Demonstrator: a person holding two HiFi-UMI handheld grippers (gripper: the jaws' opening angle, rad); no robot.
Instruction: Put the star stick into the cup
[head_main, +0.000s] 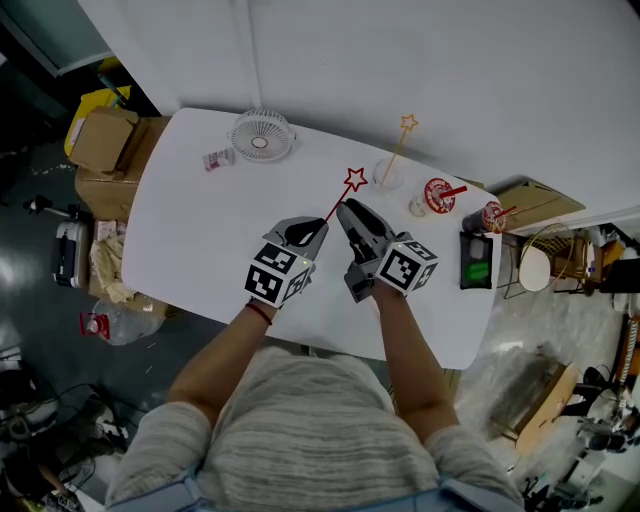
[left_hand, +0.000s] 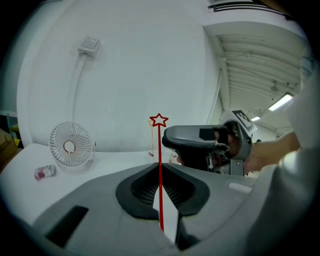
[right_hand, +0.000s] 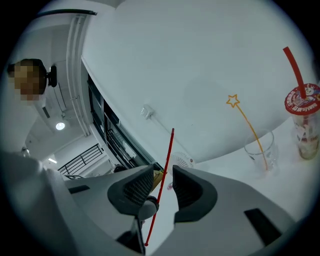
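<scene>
Red and thin, the star stick (head_main: 343, 195) is pinched near its tail by the left gripper's (head_main: 312, 228) fingers above the bench (head_main: 200, 240). The right gripper's (head_main: 350, 212) fingers stand spread either side of its shaft. If the left lets go early, the stick could likely swivel or drop short of the cup (head_main: 388, 176). Its long axis slants away from the person, star end toward the cup.

Bare white tabletop (head_main: 200, 230) lay open from the left gripper (head_main: 318, 225), clamped on the thin red star stick (head_main: 340, 200), to the clear plastic cup (head_main: 388, 175). A yellow star stick (head_main: 398, 148) occupied its mouth; a red-lidded drink cup (head_main: 437, 195) stood near its right.
</scene>
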